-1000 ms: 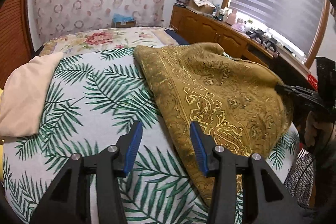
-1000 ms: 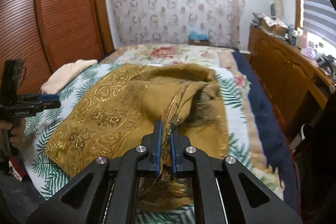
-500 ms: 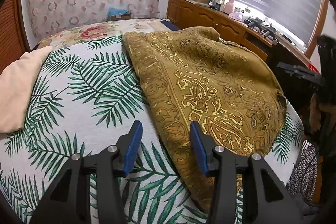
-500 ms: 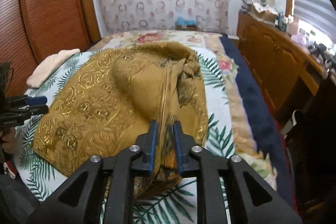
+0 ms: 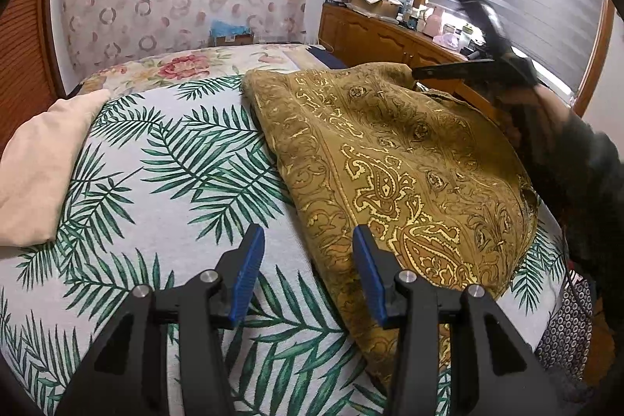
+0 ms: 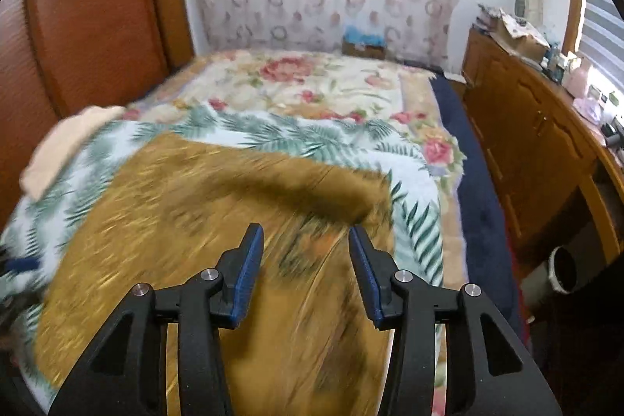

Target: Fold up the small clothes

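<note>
Gold cloth (image 5: 409, 166) spread on the bed (image 5: 163, 182) toward its right edge, just right of the released, empty left tool (image 5: 308, 260); right tool (image 6: 302, 256), jaws just opened and holding nothing, hangs directly above it, nearer.

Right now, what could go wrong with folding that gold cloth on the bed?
1. The right gripper has just been opening, and nothing is pinched between its jaws, so the fold it carried may slump crooked.
2. The cloth hangs over the bed's near edge and could slide off.
3. The left gripper is open at the cloth's edge, holding nothing; a careless close might bunch it.
</note>
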A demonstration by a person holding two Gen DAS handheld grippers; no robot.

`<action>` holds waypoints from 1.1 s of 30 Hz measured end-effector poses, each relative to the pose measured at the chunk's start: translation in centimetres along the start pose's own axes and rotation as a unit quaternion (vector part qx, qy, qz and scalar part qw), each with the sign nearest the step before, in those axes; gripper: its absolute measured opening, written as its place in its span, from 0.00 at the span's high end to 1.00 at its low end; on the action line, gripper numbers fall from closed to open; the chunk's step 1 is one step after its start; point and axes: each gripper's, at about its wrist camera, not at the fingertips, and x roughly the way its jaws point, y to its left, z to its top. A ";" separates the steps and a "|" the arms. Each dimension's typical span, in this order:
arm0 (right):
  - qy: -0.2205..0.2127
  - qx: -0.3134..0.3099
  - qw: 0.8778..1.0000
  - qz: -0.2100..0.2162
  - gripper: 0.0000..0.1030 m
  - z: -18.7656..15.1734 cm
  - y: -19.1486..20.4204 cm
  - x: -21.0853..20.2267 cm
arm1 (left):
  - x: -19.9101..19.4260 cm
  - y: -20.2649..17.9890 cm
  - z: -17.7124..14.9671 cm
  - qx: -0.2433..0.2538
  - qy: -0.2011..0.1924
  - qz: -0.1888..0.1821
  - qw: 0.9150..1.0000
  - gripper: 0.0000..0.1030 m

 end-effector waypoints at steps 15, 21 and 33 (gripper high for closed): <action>-0.035 0.014 0.999 0.016 0.95 2.2 -1.9 2.7 | 0.6 -0.1 -0.7 -0.002 0.010 -0.012 1.000 0.55; -0.015 0.016 0.995 -0.095 0.84 5.0 -2.0 2.3 | 0.6 -0.7 -0.8 0.005 0.012 -0.014 1.000 0.55; -0.020 -0.005 1.000 -0.017 0.45 -1.4 0.8 -5.0 | 0.5 -1.4 -0.7 0.014 0.014 -0.012 1.000 0.55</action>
